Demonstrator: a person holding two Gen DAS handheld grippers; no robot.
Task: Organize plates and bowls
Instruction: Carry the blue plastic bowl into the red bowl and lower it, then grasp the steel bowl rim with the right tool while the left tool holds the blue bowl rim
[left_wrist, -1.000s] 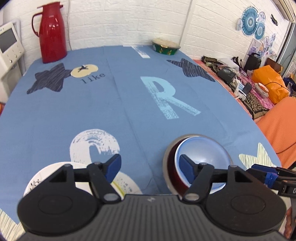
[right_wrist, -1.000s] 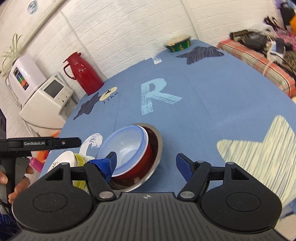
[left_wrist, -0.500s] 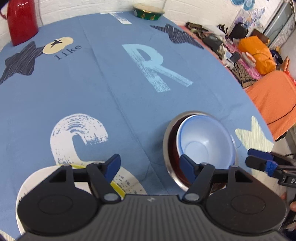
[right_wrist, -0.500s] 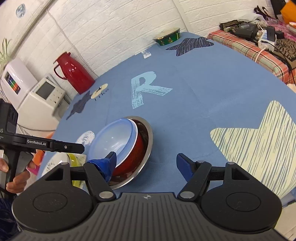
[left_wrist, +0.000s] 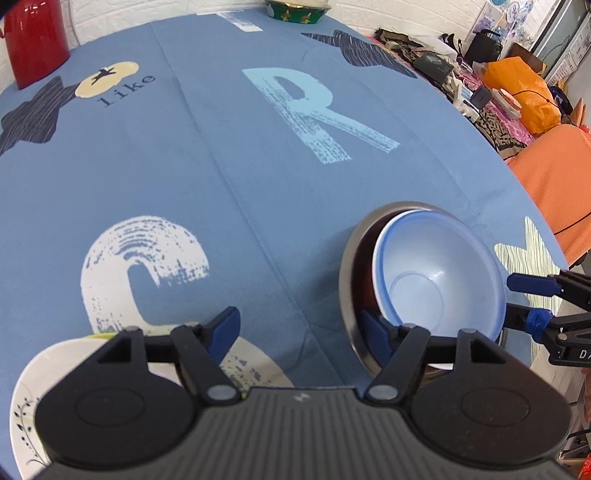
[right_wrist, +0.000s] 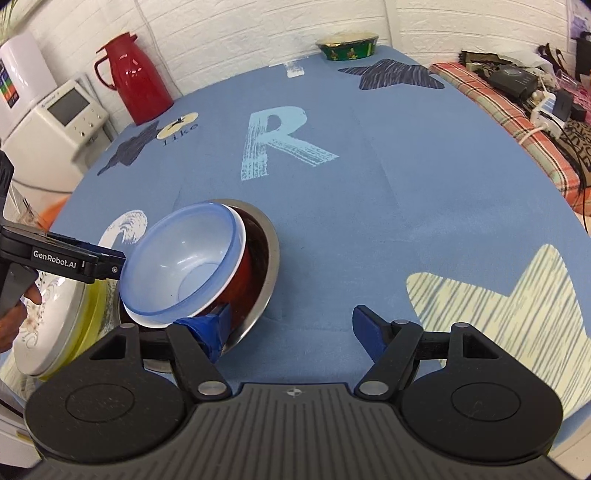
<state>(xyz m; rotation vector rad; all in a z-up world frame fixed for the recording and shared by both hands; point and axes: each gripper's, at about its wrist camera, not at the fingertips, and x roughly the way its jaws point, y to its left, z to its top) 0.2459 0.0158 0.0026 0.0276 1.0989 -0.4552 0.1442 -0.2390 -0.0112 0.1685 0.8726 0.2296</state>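
Both released: left gripper (left_wrist: 301, 332) above white plate (left_wrist: 27, 387), right gripper (right_wrist: 291, 332) by blue bowl (right_wrist: 184, 266) nested in steel bowl (right_wrist: 267, 251) on bench (right_wrist: 406, 184).

Left wrist view looks down over the near desk (left_wrist: 221, 177) edge toward the far wall; right wrist view likewise; both share the nested bowls (left_wrist: 436, 284) (right_wrist: 192, 269).

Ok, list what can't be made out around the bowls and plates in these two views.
- Red bowl: its inside is covered by the blue bowl nested in it, in both views.
- White plate, left wrist view: mostly behind the left gripper body and cut off by the frame edge.
- Yellow plate, right wrist view: only its rim shows under the white plate.
- Steel bowl: its near rim is hidden by the right gripper.
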